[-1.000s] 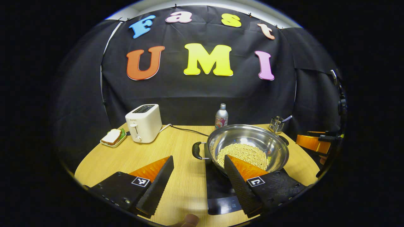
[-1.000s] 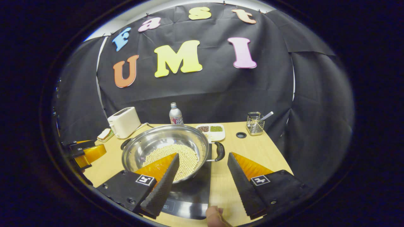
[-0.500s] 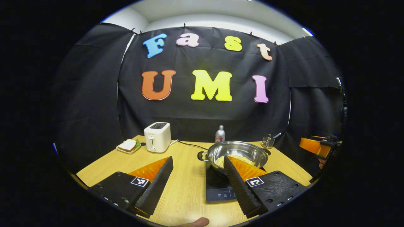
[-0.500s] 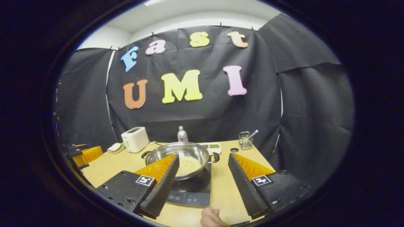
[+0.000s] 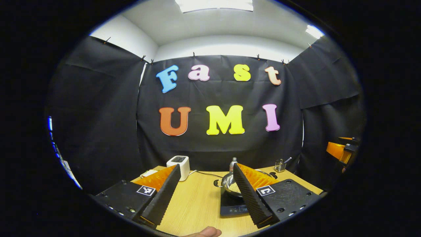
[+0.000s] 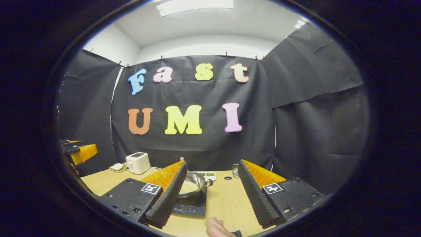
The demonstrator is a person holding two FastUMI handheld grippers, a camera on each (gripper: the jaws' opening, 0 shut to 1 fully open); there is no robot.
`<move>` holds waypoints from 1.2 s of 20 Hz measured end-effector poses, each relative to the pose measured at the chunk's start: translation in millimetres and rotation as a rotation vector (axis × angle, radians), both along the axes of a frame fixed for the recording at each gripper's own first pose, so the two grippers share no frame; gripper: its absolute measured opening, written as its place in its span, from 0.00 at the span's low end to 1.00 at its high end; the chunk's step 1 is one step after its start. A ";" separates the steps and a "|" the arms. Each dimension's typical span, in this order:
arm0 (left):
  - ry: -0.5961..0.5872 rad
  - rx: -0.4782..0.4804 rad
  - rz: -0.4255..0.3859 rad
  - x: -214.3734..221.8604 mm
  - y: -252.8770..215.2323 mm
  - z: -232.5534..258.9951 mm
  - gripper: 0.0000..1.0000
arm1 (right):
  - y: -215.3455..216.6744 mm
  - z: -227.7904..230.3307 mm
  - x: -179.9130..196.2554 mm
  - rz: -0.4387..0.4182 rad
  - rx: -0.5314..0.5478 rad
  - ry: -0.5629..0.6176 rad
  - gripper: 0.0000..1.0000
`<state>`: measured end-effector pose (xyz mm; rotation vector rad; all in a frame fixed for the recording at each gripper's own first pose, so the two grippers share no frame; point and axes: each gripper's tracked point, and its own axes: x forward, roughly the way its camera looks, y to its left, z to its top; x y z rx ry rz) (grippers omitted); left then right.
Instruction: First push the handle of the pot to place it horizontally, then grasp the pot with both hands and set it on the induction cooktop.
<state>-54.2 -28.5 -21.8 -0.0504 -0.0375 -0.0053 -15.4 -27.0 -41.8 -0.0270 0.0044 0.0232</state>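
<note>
Well, from the left gripper view, my left tongs [image 5: 204, 192] gape wide with nothing between them, held well back from the black flat induction cooktop [image 5: 232, 208] on the pale wooden desk [image 5: 197, 204]. On that cooktop sits the shiny round steel pot [image 5: 229, 183] with pale beans inside, partly hidden behind one finger. I judge it heavy for its size with that load, stiff, and slick on the polished wall, so I would take it by the two dark loop handles, never the rim. One handle [image 5: 216, 183] sticks out on the side away from my other tongs [image 5: 342, 149], which hang off beyond the cooktop's far side. A white toaster [image 5: 179, 166] stands behind the cooktop.

From the right gripper view, my right tongs [image 6: 212, 194] are likewise spread wide and empty, drawn back from the cooktop [image 6: 192, 207]. The pot [image 6: 193, 184] rests on it, and its other handle [image 6: 209, 182] juts sideways. So I reckon the handle-to-handle line, the pot's long axis, lies level and crosswise to me.
</note>
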 end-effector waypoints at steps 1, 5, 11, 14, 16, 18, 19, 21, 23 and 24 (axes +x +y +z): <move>0.002 -0.009 -0.003 -7.2 -2.4 3.7 0.95 | 0.9 8.6 -5.6 0.008 0.008 -0.028 0.94; -0.019 -0.021 -0.009 -29.9 -3.6 17.7 0.95 | -3.2 16.2 -21.7 0.005 -0.015 -0.071 0.98; -0.017 0.023 -0.099 -51.1 -23.9 11.6 0.85 | -1.7 36.6 -41.8 -0.018 -0.046 -0.139 0.96; -0.031 0.061 -0.104 -50.7 -26.6 12.3 0.95 | -6.2 28.5 -43.9 -0.043 -0.060 -0.109 0.96; -0.035 0.079 -0.094 -49.9 -25.7 11.0 0.96 | -7.4 25.2 -42.7 -0.046 -0.053 -0.092 0.98; -0.029 0.078 -0.087 -47.3 -23.9 8.9 0.96 | -7.6 24.1 -41.1 -0.047 -0.054 -0.086 0.98; -0.023 0.073 -0.085 -46.4 -23.1 7.6 0.96 | -7.5 23.3 -42.1 -0.045 -0.057 -0.085 0.98; -0.014 0.057 -0.075 -43.6 -18.2 5.1 0.96 | -6.7 25.2 -42.4 -0.043 -0.060 -0.090 0.98; -0.013 0.042 -0.065 -41.6 -13.7 6.5 0.96 | -5.6 28.0 -44.4 -0.041 -0.065 -0.098 0.98; -0.014 0.036 -0.062 -40.5 -12.2 7.3 0.96 | -5.8 29.4 -45.1 -0.041 -0.069 -0.102 0.96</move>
